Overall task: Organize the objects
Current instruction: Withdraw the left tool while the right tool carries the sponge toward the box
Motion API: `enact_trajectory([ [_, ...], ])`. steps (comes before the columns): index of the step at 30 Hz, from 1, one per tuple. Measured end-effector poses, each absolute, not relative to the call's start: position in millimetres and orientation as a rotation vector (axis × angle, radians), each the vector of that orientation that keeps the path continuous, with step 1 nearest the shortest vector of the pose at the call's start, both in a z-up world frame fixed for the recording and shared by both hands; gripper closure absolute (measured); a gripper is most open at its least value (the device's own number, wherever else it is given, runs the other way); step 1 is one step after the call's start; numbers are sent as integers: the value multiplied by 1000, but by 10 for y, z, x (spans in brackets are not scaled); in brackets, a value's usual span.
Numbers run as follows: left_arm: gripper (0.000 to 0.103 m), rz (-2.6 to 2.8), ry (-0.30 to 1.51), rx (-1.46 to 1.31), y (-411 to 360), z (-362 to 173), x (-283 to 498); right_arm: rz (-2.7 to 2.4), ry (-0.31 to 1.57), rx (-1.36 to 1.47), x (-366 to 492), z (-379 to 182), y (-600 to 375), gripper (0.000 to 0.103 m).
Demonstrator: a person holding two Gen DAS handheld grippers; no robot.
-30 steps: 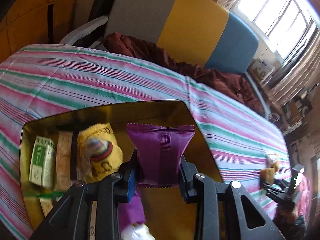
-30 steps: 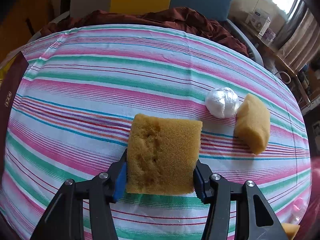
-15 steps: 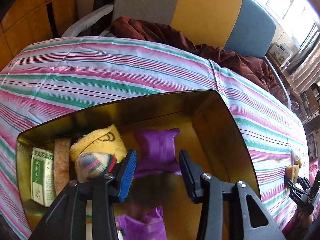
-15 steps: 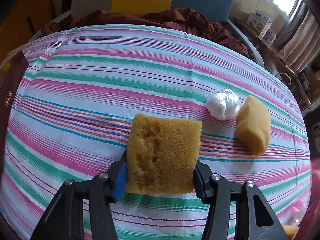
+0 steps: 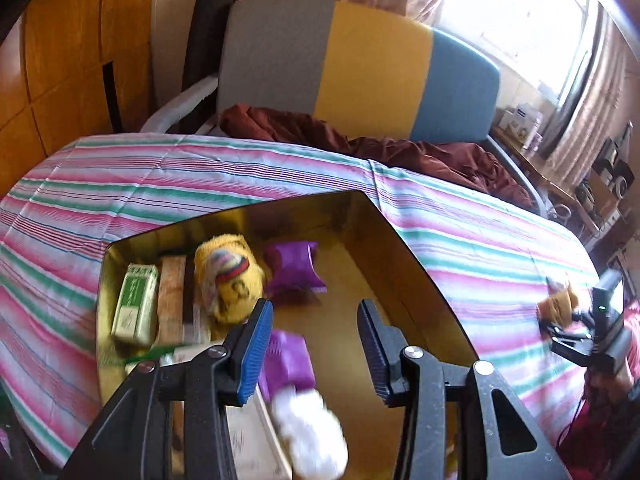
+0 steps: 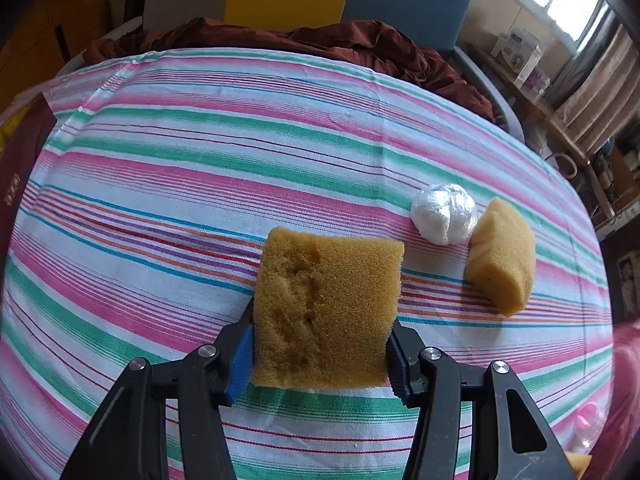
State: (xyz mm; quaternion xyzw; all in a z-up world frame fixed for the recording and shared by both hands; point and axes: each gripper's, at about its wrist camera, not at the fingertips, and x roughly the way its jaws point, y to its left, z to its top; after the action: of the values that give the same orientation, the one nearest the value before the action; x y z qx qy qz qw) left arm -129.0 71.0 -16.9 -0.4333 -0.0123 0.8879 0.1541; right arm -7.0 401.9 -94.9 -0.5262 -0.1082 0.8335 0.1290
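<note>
Right wrist, sponge (image 6: 326, 310) clamped in tool (image 6: 320, 354)

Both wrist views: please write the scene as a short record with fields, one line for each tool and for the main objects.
left tool: open, empty, above the gold box
right tool: shut on the square yellow-brown sponge
gold box: holds the purple foil packet, a yellow knitted toy, a green-white carton
striped tablecloth: bears a white wrapped ball touching a second yellow-brown sponge
</note>
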Motion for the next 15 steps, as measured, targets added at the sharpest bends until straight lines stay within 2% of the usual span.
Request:
enact_trajectory([
  [2,59,2549,-17,-1230,691,-154,-1149,2396,-571,-1474,-62,-996,3745,50],
  [4,59,2544,-14,-1239,667,-153,-1045,2403,-653,-1452,-73,-1002,3639,52],
  [15,59,2612,15,-1148,486,5,-530,2449,-525,-1483,-76,-990,3730,51],
])
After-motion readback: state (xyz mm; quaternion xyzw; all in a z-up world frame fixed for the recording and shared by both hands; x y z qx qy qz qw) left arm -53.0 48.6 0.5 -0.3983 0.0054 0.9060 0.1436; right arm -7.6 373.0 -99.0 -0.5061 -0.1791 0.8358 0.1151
